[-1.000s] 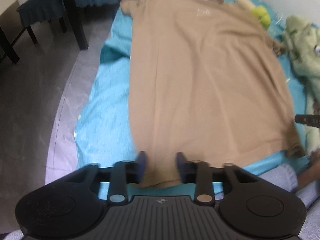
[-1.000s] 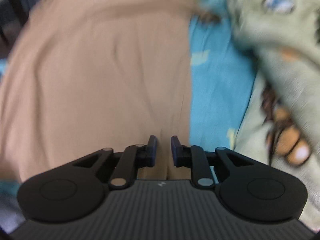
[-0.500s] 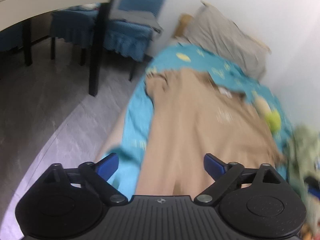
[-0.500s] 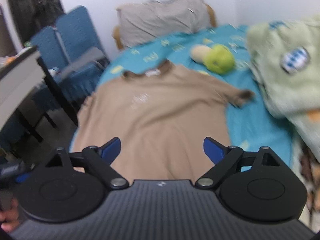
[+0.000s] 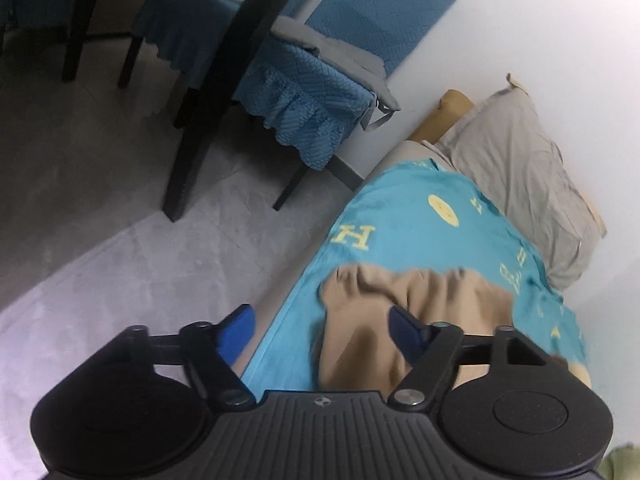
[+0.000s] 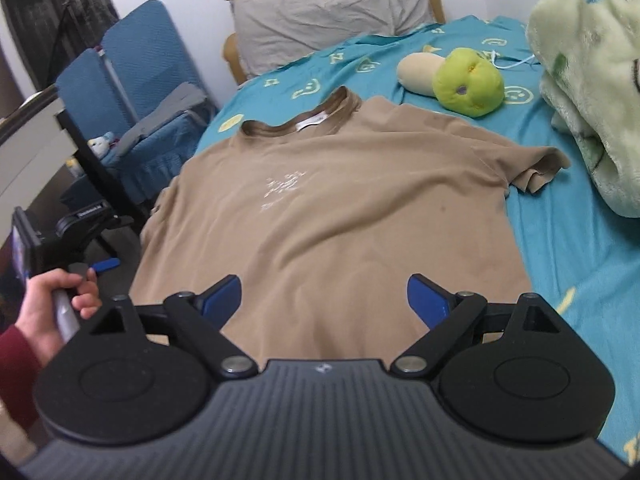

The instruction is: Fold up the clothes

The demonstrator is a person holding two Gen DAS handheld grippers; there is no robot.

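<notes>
A tan T-shirt (image 6: 340, 200) lies flat and face up on the teal bedsheet (image 6: 568, 240), collar toward the pillow. My right gripper (image 6: 325, 298) hovers over the shirt's lower part, open wide and holding nothing. My left gripper (image 5: 320, 328) is at the bed's left edge over the rumpled left sleeve (image 5: 400, 292). Its jaws are closing; the sleeve lies under the gap and the pads do not press on it. In the right wrist view a hand (image 6: 52, 304) in a dark red sleeve holds that left tool, with one blue fingertip (image 6: 105, 265) showing.
A grey pillow (image 6: 332, 12) leans at the head of the bed. A green plush toy (image 6: 468, 84) and a pale green blanket (image 6: 592, 92) lie right of the shirt. Blue-covered chairs (image 5: 320, 92) and a dark table leg (image 5: 208, 120) stand on the grey floor left of the bed.
Both grippers let go of the shirt's bottom hem and opened. The left one swung along the bed's edge up to the left sleeve. The right one drew back, and the whole shirt now shows.
</notes>
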